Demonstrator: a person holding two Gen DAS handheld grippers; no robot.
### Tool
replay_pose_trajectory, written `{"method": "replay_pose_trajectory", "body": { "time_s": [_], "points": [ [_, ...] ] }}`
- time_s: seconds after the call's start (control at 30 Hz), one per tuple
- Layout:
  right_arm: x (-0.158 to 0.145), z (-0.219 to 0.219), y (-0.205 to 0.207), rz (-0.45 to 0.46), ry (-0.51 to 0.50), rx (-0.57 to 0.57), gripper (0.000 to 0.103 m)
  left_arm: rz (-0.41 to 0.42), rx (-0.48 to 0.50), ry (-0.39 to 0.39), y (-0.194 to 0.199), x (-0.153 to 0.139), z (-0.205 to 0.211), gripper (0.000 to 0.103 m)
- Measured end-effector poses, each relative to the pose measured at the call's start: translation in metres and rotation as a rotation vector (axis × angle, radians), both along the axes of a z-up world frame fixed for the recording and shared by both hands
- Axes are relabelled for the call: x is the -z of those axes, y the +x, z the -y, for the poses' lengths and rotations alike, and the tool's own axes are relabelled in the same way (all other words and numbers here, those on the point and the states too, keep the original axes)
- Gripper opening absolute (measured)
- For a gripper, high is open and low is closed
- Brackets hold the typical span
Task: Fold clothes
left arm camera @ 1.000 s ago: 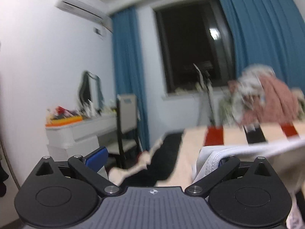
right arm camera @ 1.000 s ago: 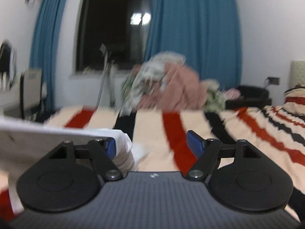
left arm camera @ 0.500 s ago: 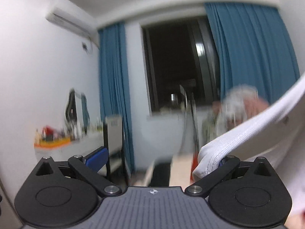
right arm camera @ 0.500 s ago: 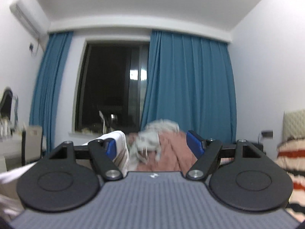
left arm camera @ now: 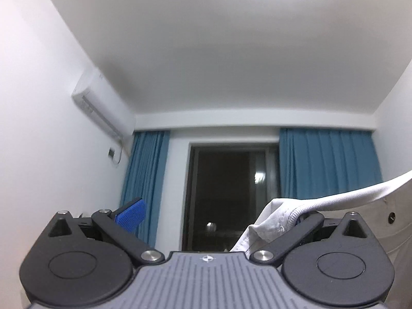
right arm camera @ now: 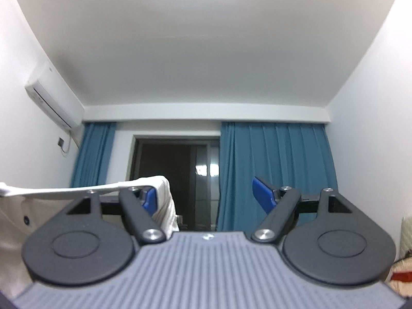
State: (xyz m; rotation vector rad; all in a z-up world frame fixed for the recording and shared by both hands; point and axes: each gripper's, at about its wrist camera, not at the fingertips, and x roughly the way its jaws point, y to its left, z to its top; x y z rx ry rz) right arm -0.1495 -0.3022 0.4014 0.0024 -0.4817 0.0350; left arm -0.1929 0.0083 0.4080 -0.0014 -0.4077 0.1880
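Note:
A white garment (left arm camera: 278, 213) with a ribbed hem hangs over the right finger of my left gripper (left arm camera: 216, 215) and stretches off to the right. Its other end (right arm camera: 164, 200) is draped over the left finger of my right gripper (right arm camera: 206, 195) and runs off to the left. Both grippers are open, with an empty gap between their blue pads (left arm camera: 131, 213) (right arm camera: 262, 195). No pad presses on the cloth; it is only hooked on one finger of each. Both grippers point upward toward the ceiling. The rest of the garment hangs out of view below.
Ahead are a dark window (left arm camera: 231, 200) and blue curtains (right arm camera: 278, 170). An air conditioner (left arm camera: 103, 105) is mounted on the left wall. A corner of the striped bed cover (right arm camera: 401, 275) shows at the lower right of the right wrist view.
Both grippers have risen and tilted upward, carrying the white garment with them. The bed and the pile of clothes have dropped out of view; ceiling now fills the frames.

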Motion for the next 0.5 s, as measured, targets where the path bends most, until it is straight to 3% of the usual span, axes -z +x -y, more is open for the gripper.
{"method": "replay_pose_trajectory", "body": {
  "time_s": [0.13, 0.23, 0.4, 0.5],
  "points": [
    [-0.009, 0.007, 0.006, -0.014, -0.026, 0.004, 0.076, -0.019, 0.040, 0.004, 0.016, -0.012, 0.005, 0.103],
    [0.012, 0.011, 0.031, -0.054, -0.048, 0.020, 0.076, -0.059, 0.083, 0.011, 0.037, 0.002, 0.009, 0.103],
    [0.072, 0.012, 0.109, -0.204, -0.058, 0.018, 0.076, -0.185, 0.125, -0.004, 0.119, 0.067, 0.005, 0.103],
    [0.109, 0.008, 0.184, -0.314, -0.047, 0.033, 0.076, -0.268, 0.110, -0.005, 0.199, 0.107, -0.002, 0.103]
  ]
}}
